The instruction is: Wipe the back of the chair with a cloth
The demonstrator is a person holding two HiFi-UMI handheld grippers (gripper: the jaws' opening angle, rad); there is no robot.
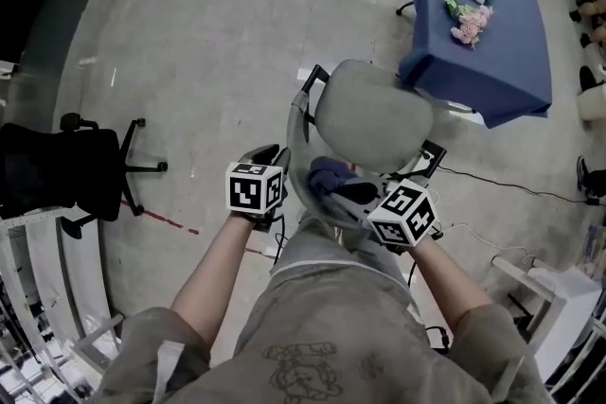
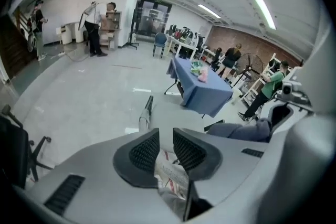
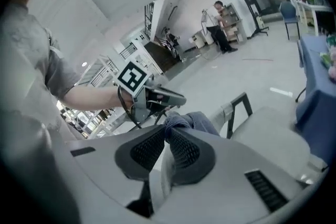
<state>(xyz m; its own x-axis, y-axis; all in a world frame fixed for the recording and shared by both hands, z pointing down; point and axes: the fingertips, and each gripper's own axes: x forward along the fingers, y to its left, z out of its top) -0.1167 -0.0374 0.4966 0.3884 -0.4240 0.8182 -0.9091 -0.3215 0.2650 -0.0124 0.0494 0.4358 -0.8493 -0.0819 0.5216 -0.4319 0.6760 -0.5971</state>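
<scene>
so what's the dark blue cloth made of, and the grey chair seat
Dark blue cloth: soft matte fabric, maybe denim-like; it bunches into folds. Grey chair seat: smooth, matte, rounded; moulded plastic or tight upholstery, no weave or seams visible, so I can't say which.

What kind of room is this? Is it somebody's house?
Probably not a house: it looks like a big workshop or lab. There's a bare concrete floor, a black office chair on wheels, and long strip lights overhead.

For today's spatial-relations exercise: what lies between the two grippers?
In the head view, the chair's back, with the blue cloth bunched against it.
</scene>
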